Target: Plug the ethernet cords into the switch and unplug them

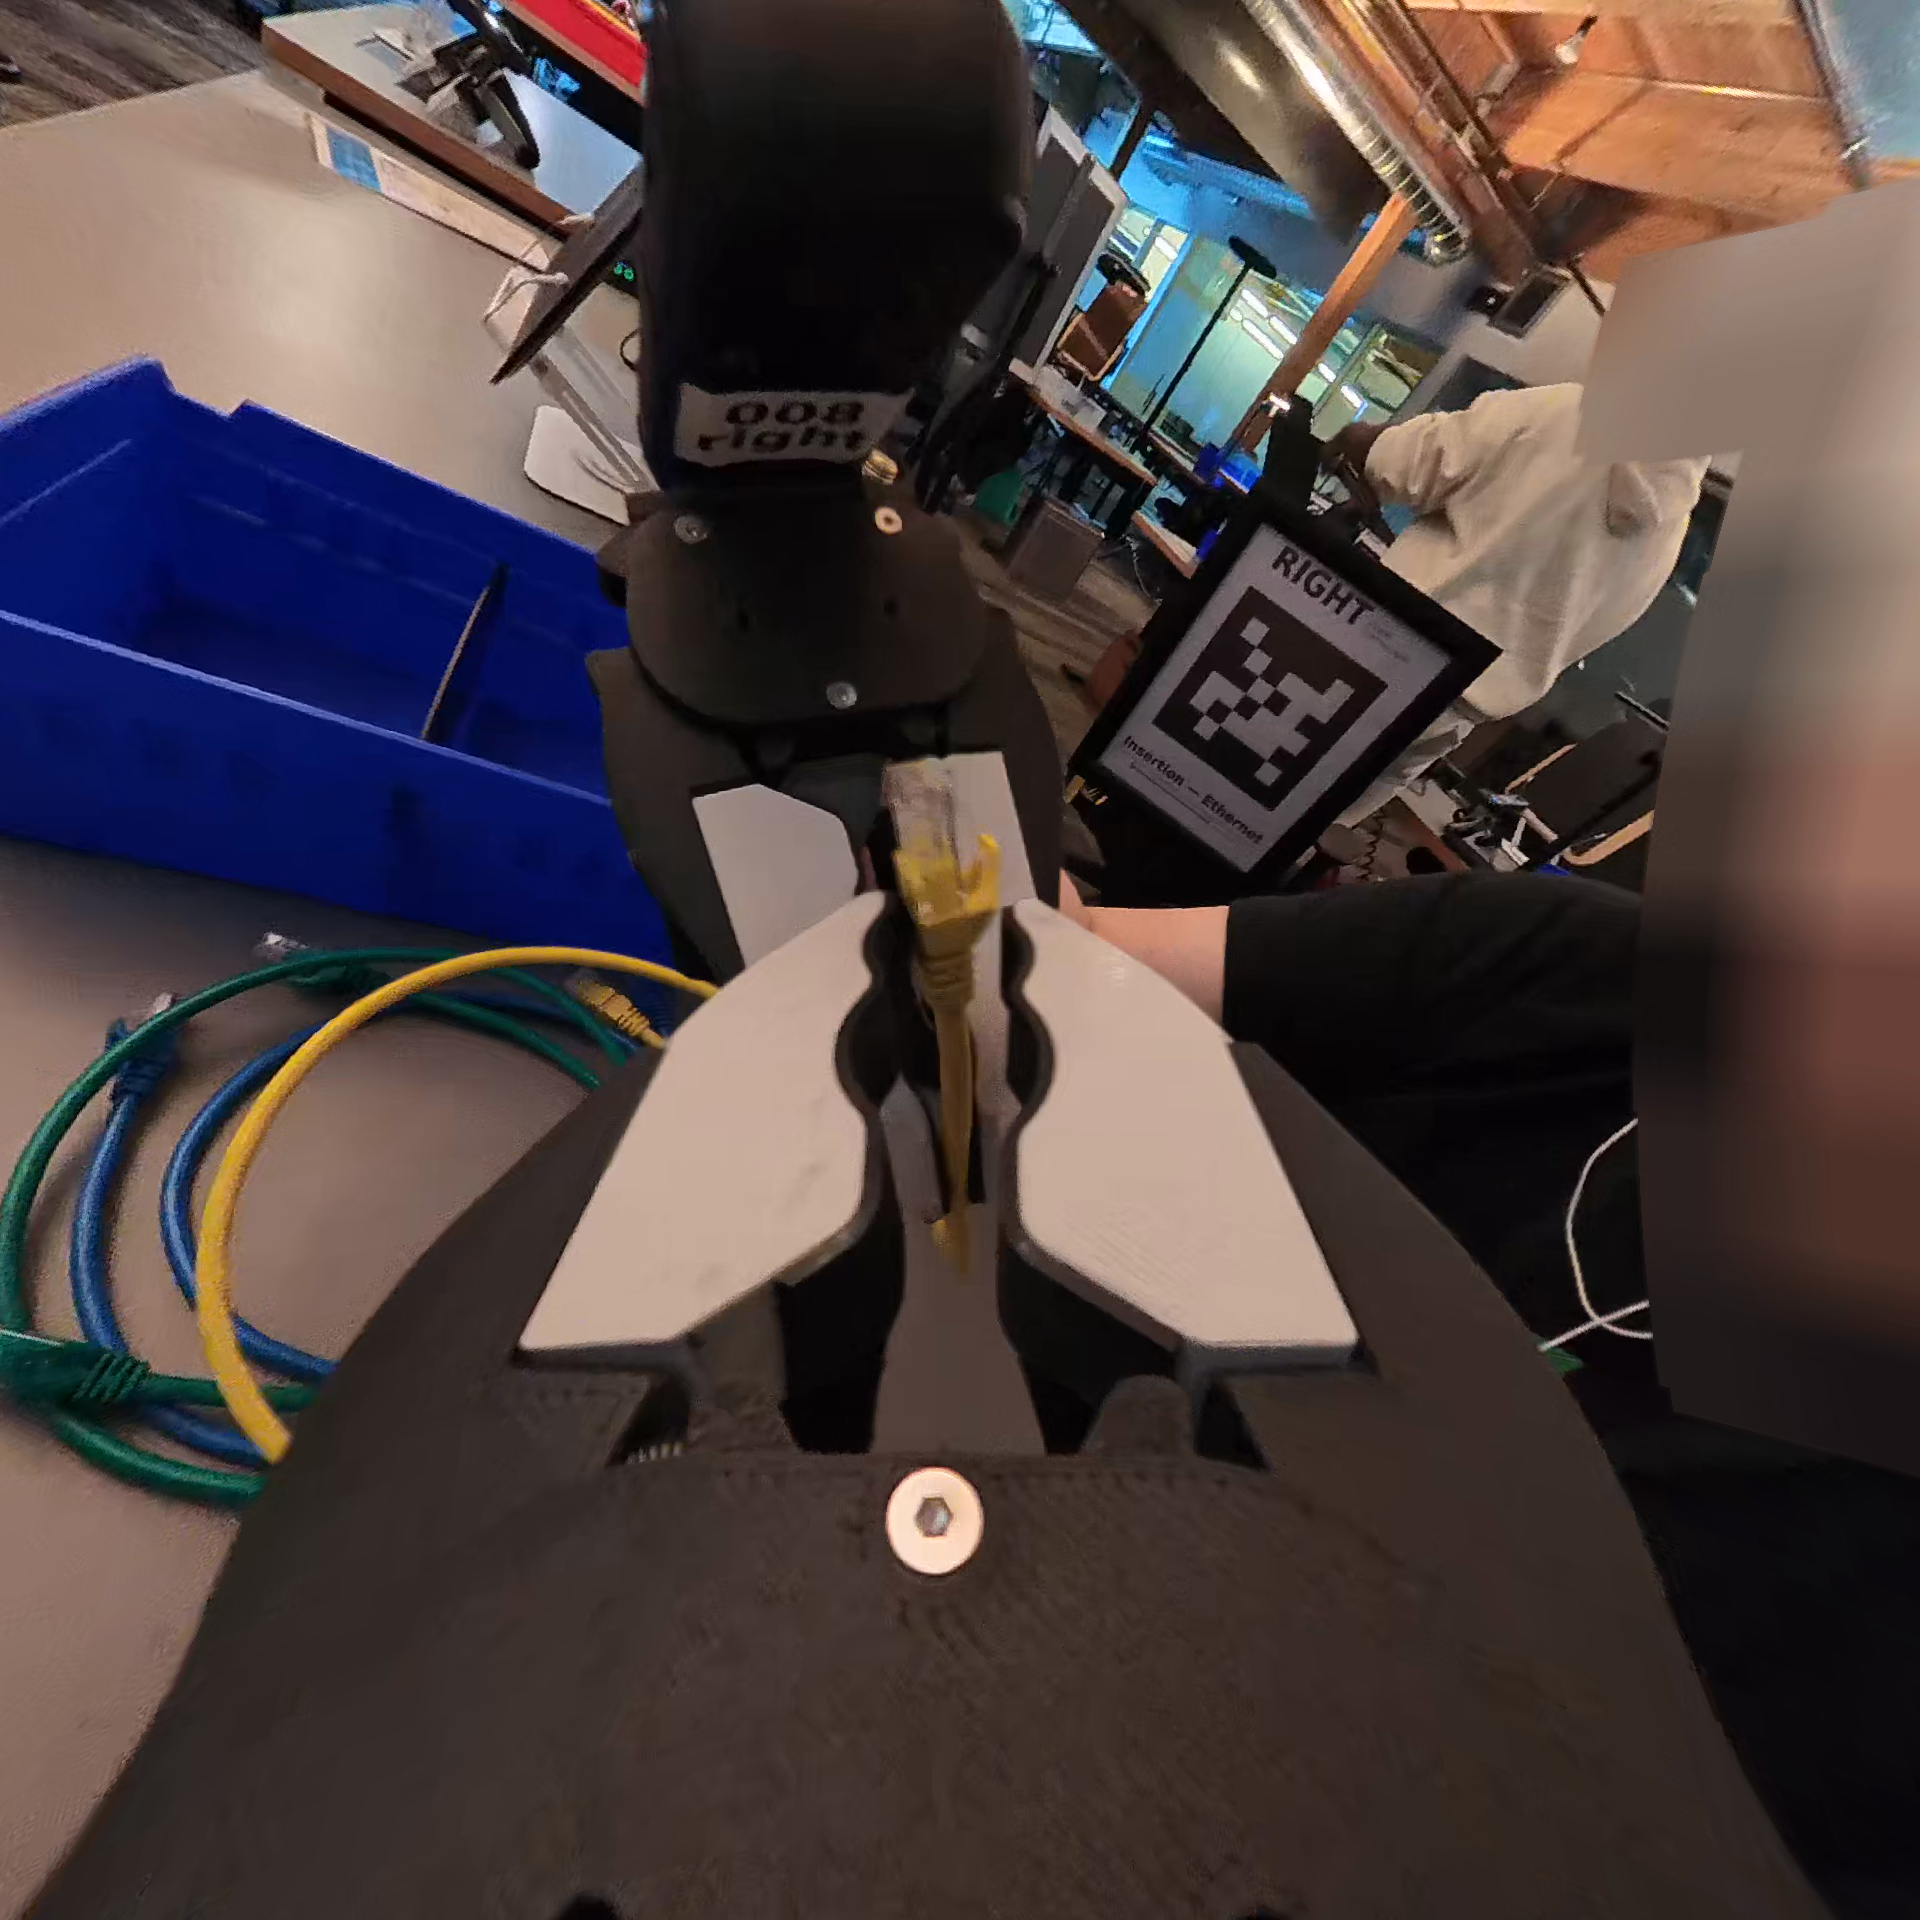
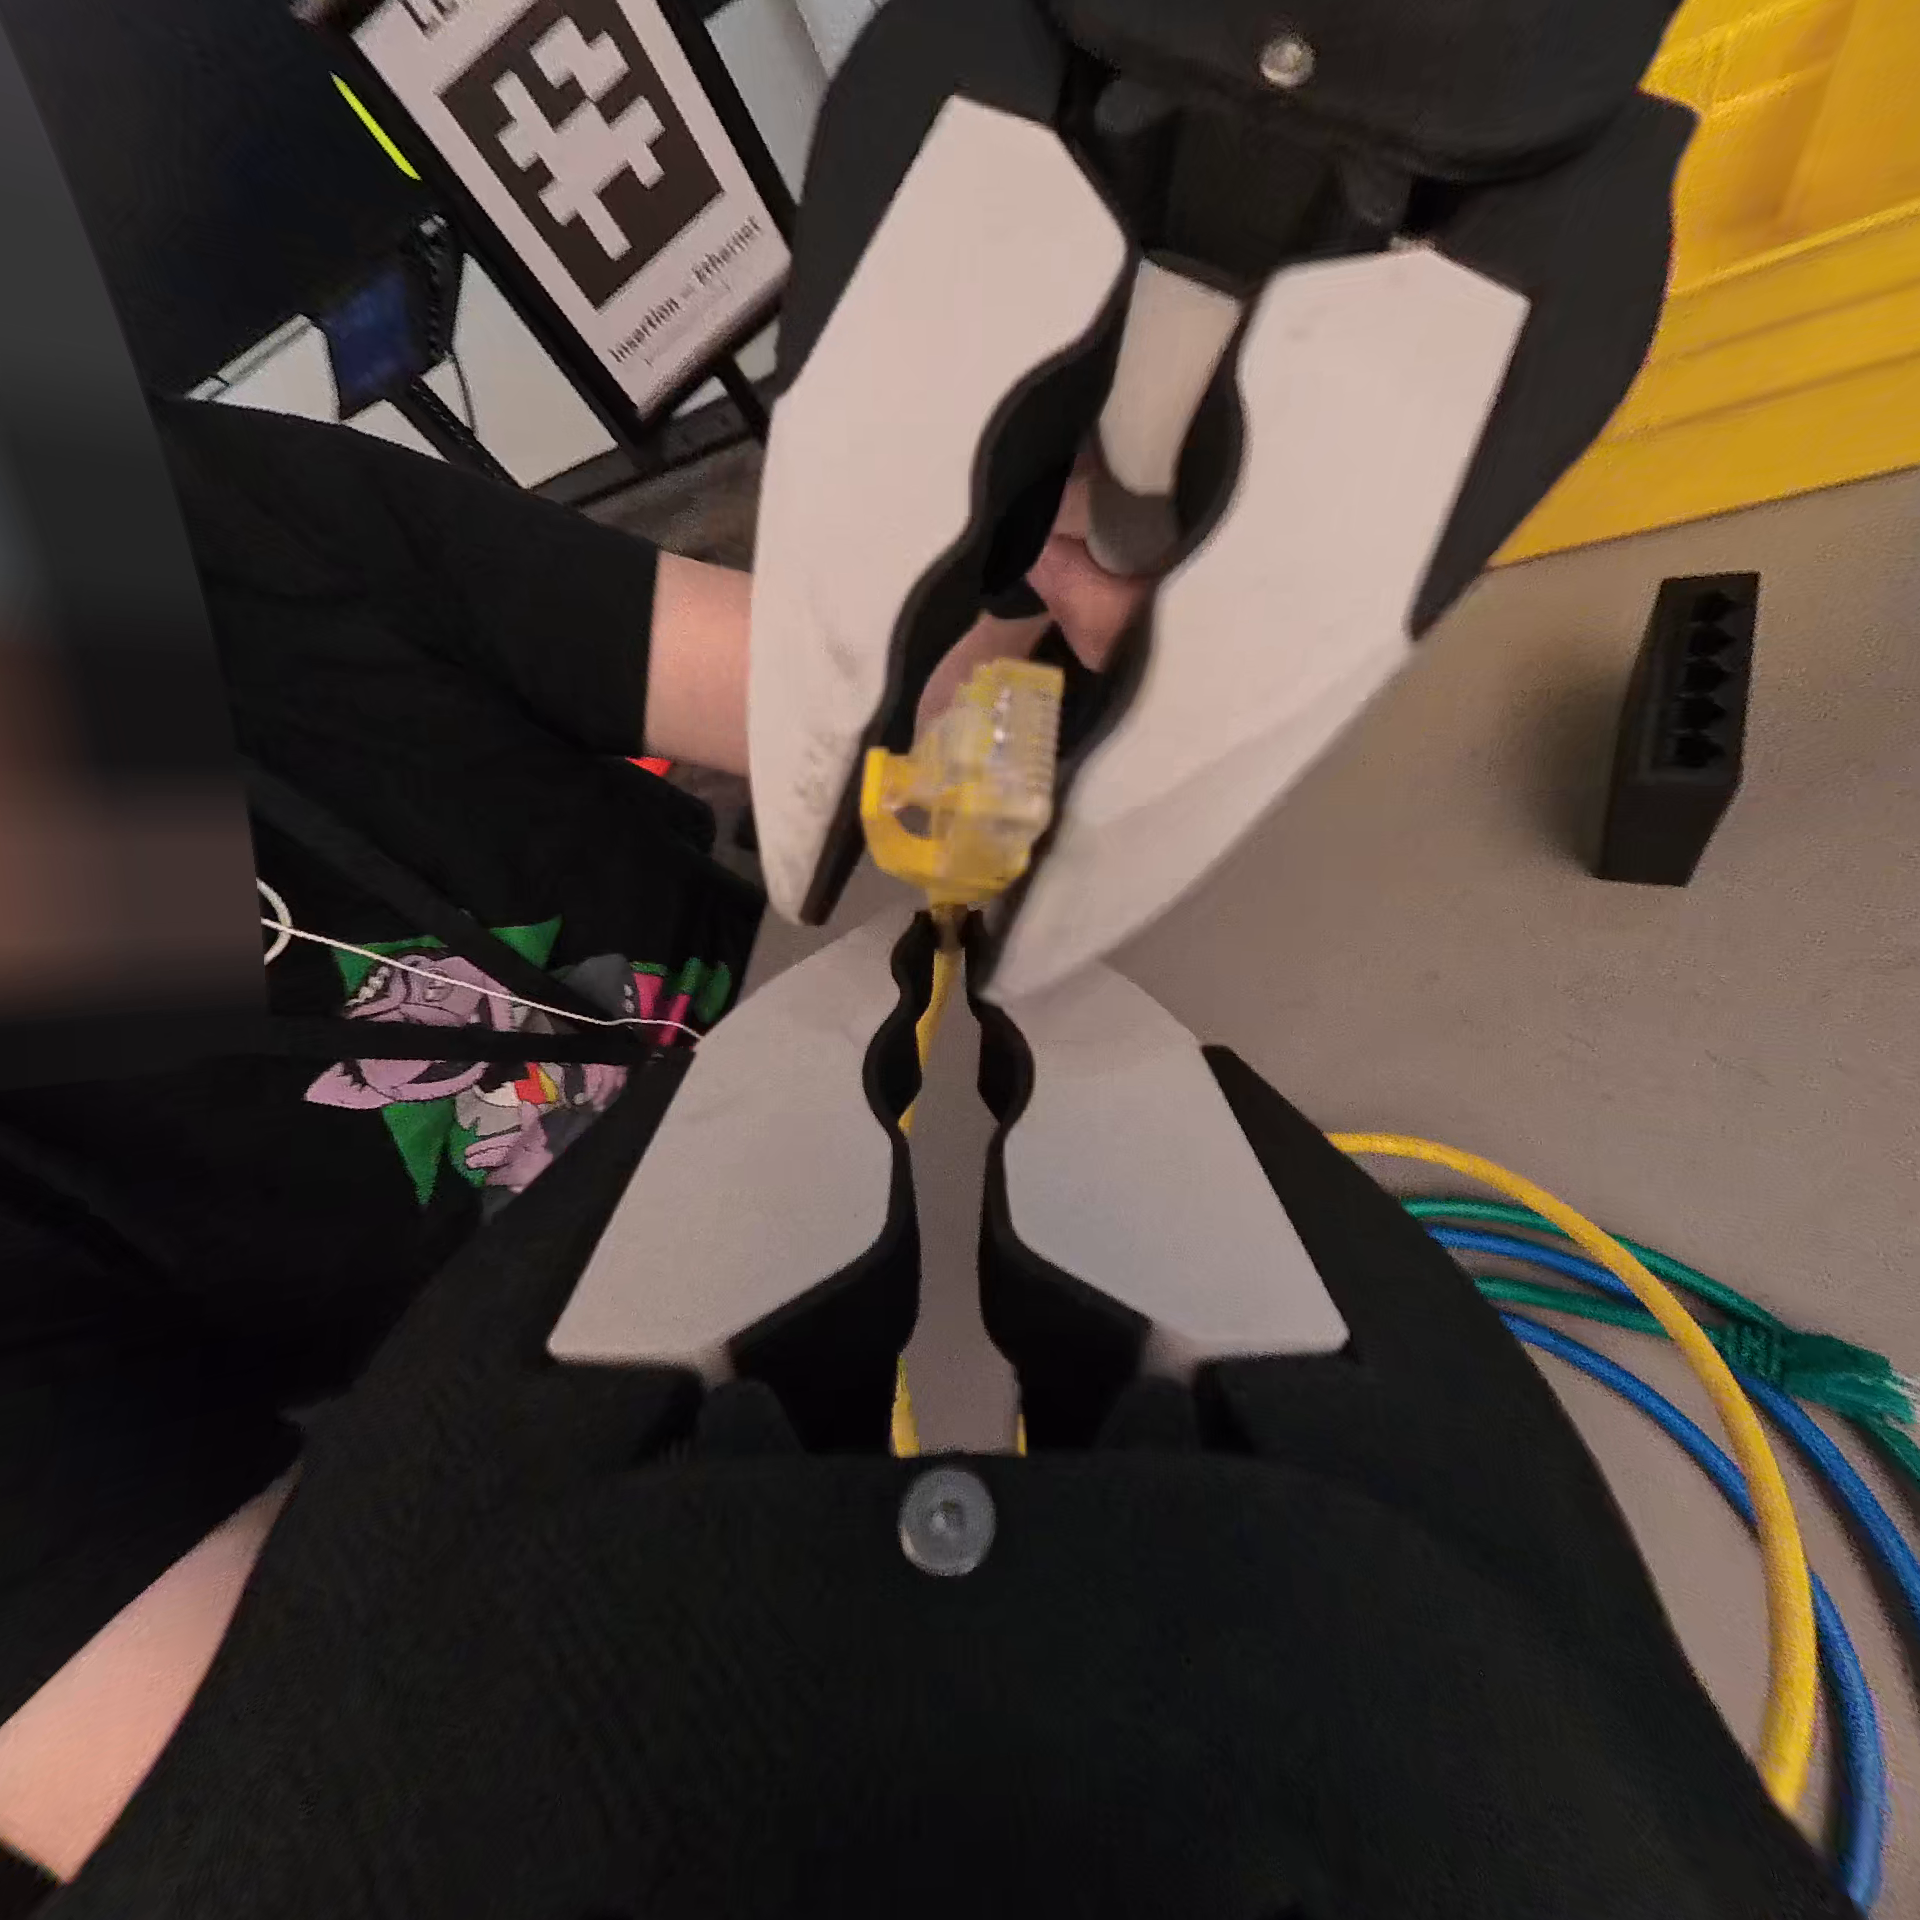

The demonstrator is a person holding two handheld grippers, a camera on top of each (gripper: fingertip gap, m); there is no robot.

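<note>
A yellow ethernet cord (image 1: 312, 1049) loops up off the table, and its clear plug (image 1: 920, 810) is held between my two grippers, which meet tip to tip. My left gripper (image 1: 948, 914) is shut on the plug's yellow boot. My right gripper (image 2: 935, 961) is shut on the cord just behind the plug (image 2: 982, 758). In the right wrist view, the left gripper's fingers (image 2: 831, 623) reach in from above on both sides of the plug. The black switch (image 2: 1683, 727) stands on the table to the right, ports facing me, with nothing plugged in.
Green and blue cords (image 1: 104, 1143) lie coiled on the table, also in the right wrist view (image 2: 1621, 1309). A blue bin (image 1: 260, 675) sits at left and a yellow bin (image 2: 1766, 312) behind the switch. A framed marker sign (image 1: 1278, 707) and a person's black sleeve (image 1: 1434, 1018) are close. The gap from one gripper's tips to the other's is roughly 6 cm. From either gripper's tips it is about 25 cm to the black switch (image 2: 1683, 727).
</note>
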